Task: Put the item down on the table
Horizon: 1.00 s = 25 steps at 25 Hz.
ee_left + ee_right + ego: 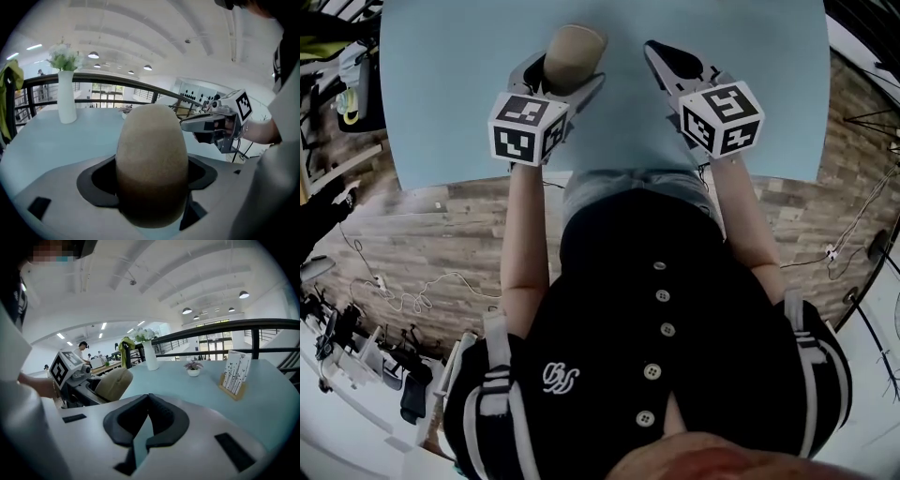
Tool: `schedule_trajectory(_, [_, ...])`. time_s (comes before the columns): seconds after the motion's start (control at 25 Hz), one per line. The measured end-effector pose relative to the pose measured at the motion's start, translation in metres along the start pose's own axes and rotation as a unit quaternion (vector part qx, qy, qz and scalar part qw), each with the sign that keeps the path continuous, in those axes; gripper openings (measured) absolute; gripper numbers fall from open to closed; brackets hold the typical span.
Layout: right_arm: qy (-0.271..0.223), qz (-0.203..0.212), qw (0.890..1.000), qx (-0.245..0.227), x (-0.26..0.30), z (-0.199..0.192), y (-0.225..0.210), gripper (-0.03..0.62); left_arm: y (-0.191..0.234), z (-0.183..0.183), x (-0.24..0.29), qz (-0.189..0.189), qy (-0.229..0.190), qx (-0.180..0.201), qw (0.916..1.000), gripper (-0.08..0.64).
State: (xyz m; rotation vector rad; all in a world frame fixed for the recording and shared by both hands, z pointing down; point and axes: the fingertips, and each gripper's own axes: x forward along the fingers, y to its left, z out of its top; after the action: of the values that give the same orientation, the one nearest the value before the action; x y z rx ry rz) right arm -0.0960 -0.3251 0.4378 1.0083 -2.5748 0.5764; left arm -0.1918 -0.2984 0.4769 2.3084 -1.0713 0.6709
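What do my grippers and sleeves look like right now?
The left gripper and right gripper have pale grey tapered bodies with black pads. Each carries a white cube printed with black square markers. The forearms are bare; the black top's short sleeves carry white stripes.

The pale blue table point(441, 103) carries three things, set well apart from each other. A tall white vase point(151, 357) of white flowers stands toward the far edge. A small potted plant point(193, 367) sits to its right in the right gripper view, and further right a wooden stand point(232, 391) holds upright printed cards point(234, 371).
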Motion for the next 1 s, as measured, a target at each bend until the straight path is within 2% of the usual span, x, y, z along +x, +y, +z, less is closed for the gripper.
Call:
schedule_trajectory(0.24, [0.002,-0.002,1.000,0.010,0.009,-0.003,-0.017,0.011,0.007,0.009,0.016,0.003,0.034,0.071,0.9969,0.407])
schedule_trajectory(0.64, [0.004,-0.006,1.000,0.019,0.020,-0.007,-0.028,0.011,0.013,0.018,0.042,-0.020,0.070,0.104,0.9919,0.407])
schedule_trajectory(1.0, [0.016,-0.010,1.000,0.023,0.026,-0.014,-0.042,0.011,0.022,-0.001,0.060,-0.045,0.139,0.173,0.9739,0.407])
